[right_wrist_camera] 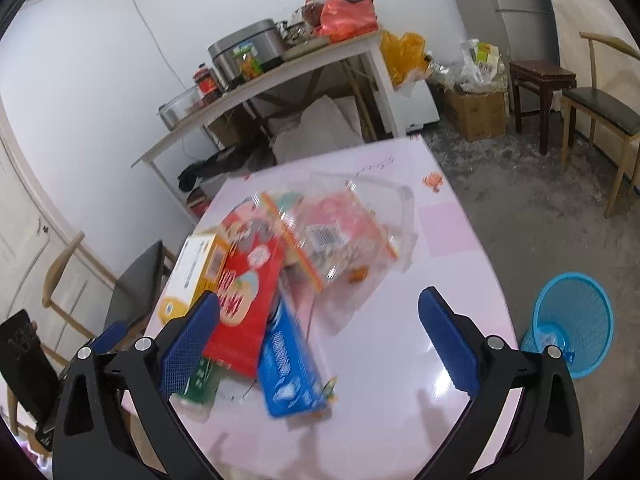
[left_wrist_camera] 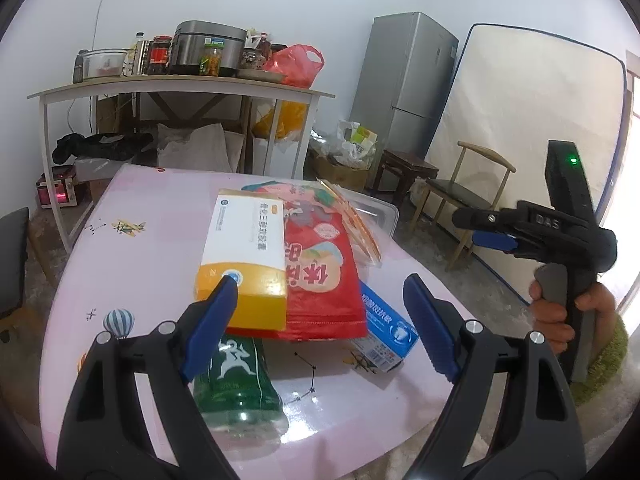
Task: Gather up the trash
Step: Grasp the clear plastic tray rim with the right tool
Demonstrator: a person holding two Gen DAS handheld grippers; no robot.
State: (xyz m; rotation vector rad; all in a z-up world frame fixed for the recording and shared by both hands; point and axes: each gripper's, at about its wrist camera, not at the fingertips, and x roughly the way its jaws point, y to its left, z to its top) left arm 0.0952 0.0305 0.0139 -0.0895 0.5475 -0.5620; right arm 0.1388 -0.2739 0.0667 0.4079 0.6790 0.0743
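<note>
on the pink table [left_wrist_camera: 152,240], stacked wrappers under both wide-open, empty grippers [left_wrist_camera: 320,312] [right_wrist_camera: 320,336]; likely to slide off if nudged.

"DAS" was read in raised letters on the right gripper [left_wrist_camera: 494,229] body. Large Chinese characters, upside down, were seen on the red bag [left_wrist_camera: 320,268]; smaller Chinese print on the white and orange box [left_wrist_camera: 244,248] and blue box [left_wrist_camera: 386,324] was not made out
</note>
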